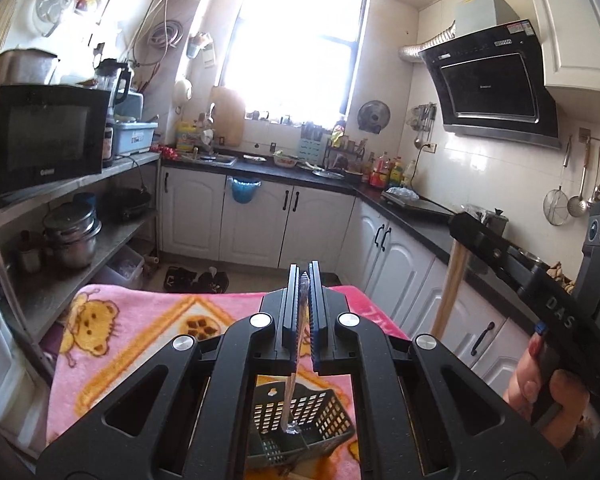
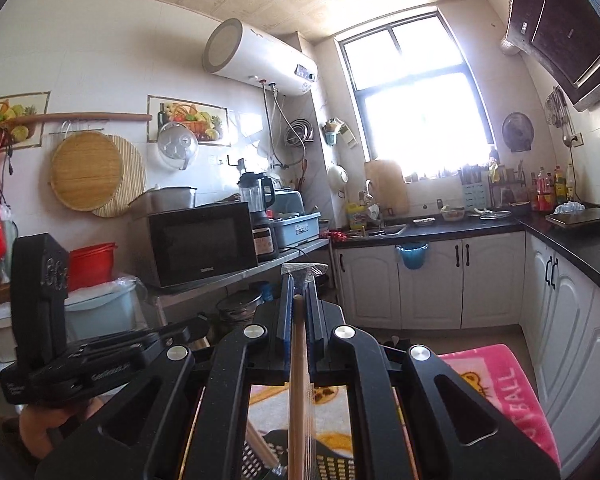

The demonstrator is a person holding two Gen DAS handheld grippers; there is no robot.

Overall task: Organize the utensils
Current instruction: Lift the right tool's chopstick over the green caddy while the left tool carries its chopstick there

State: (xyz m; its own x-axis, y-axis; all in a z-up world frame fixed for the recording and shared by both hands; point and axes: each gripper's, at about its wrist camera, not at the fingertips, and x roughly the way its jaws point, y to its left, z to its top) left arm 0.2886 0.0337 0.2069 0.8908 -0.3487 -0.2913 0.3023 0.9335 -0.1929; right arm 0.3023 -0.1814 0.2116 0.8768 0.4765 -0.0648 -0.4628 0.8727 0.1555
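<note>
Plainly, in the left wrist view the left gripper [image 1: 305, 280] has its fingers clenched on a plastic-wrapped utensil [image 1: 296, 360] hanging over the dark slotted basket [image 1: 300, 420] on the pink blanket [image 1: 140, 320]; the slick wrap could slip, and what kind of utensil it is stays unclear. In the right wrist view the right gripper [image 2: 299, 292] pinches wooden chopsticks [image 2: 298, 380], whose lower ends are cut off and might miss the basket [image 2: 336, 462].

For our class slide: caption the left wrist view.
Left gripper shut on a thin clear-wrapped utensil, above a dark perforated plastic basket on a pink cartoon blanket.
</note>
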